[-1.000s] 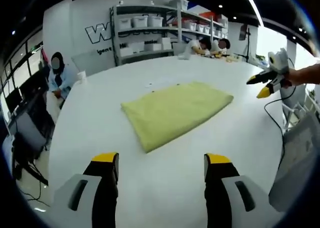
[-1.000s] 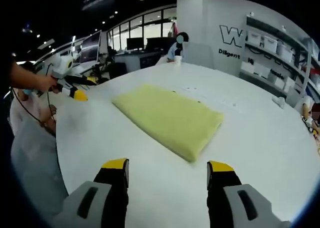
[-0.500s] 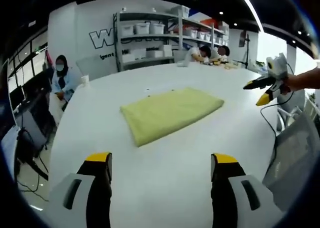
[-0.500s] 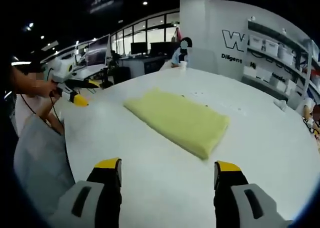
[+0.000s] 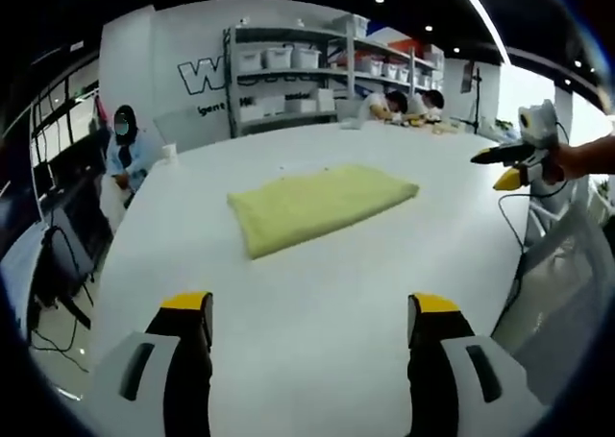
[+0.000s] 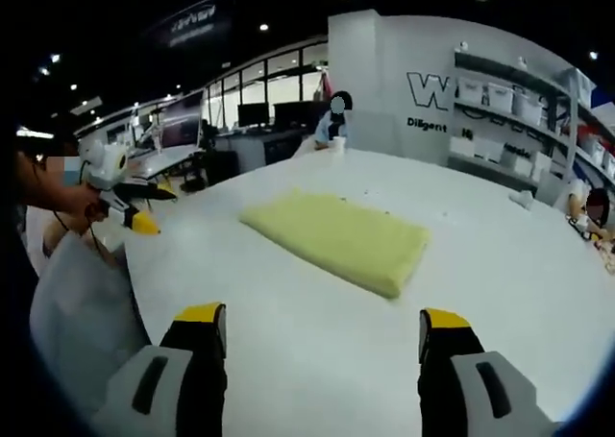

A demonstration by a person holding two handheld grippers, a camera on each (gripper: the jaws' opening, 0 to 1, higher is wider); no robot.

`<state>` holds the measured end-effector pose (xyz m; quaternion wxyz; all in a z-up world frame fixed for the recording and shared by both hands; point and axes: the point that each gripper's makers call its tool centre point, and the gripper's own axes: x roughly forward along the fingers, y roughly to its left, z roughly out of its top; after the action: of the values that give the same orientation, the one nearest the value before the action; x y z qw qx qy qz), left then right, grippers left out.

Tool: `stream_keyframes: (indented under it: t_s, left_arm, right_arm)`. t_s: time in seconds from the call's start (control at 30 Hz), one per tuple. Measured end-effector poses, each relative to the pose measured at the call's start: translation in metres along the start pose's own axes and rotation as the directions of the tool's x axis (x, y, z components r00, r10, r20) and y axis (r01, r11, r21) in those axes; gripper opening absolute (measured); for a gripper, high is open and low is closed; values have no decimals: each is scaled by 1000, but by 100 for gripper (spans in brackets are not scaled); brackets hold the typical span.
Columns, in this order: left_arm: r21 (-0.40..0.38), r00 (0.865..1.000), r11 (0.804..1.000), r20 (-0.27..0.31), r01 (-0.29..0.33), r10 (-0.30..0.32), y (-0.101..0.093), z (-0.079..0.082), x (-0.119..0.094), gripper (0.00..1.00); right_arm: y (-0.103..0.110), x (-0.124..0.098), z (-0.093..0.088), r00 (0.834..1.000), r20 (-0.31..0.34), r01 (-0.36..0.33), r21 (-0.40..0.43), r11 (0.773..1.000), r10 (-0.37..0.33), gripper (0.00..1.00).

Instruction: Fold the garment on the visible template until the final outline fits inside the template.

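Left gripper (image 5: 306, 336): black jaws with yellow tips and grey bodies, spread wide, nothing between them, held above the near part of the smooth white round counter (image 5: 317, 274). Right gripper (image 6: 322, 346): same build, jaws likewise spread wide and empty, over the counter's near edge in its own view.

Pale yellow-green folded fabric garment (image 5: 317, 205): lies flat on the counter, well apart from both grippers. Outline is a roughly rectangular slab, soft and matte, with a thick rounded fold along the near edge in the right gripper view (image 6: 338, 240). Corners are slightly rounded; surface is mostly smooth, with faint wrinkles.

Template markings: a few small dark dots on the counter just beyond the garment's far edge; too small to tell whether they form an outline.

Each gripper also appears in the other's view, held in a hand at the counter's rim: the right one at the right of the left gripper view (image 5: 507, 168), the left one at the left of the right gripper view (image 6: 130, 211). At that size I cannot tell jaw spacing.

Background: grey metal shelving with white bins (image 5: 288, 72) against a white wall; seated people at the counter's far side, small and indistinct.
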<state>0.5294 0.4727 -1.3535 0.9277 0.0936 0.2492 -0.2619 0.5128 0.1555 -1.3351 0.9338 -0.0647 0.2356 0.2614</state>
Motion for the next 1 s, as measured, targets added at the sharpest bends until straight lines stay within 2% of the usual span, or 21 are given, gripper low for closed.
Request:
stream_keyframes:
  t_s: [0.2,0.27,0.43,0.53,0.6,0.7,1.0]
  left_arm:
    - [-32,998,999,49,-41,42,-3,11,-7,86]
    - [-25,997,999,63,-45,46,-5,12,-8,89]
    - [-17,995,998,75,-63,64,-10,11,-13,94]
    - [-9,995,998,79,-54,55,-15,10,-13,95]
    - [2,995,998,84,-56,56,-17,11,-14,97]
    - [-12,995,998,80,-57,58,-19,7,-14,99]
    - [-22,996,998,72,-56,58,-21,0,-13,99]
  right_arm:
    - [10,-10,-4,1000,20,22,-22,1000,-22,82]
    - [13,-14,-6,999,31,28,-2,1000,-28,83]
    - [19,-21,-12,998,41,49,19,999,-49,85]
    - [22,-24,-14,997,53,56,30,998,-57,87]
    - [24,-26,-11,995,84,49,63,997,-54,90]
    - [25,-27,-9,993,99,58,64,996,-64,99]
    - [24,-23,-13,993,89,67,48,997,-71,99]
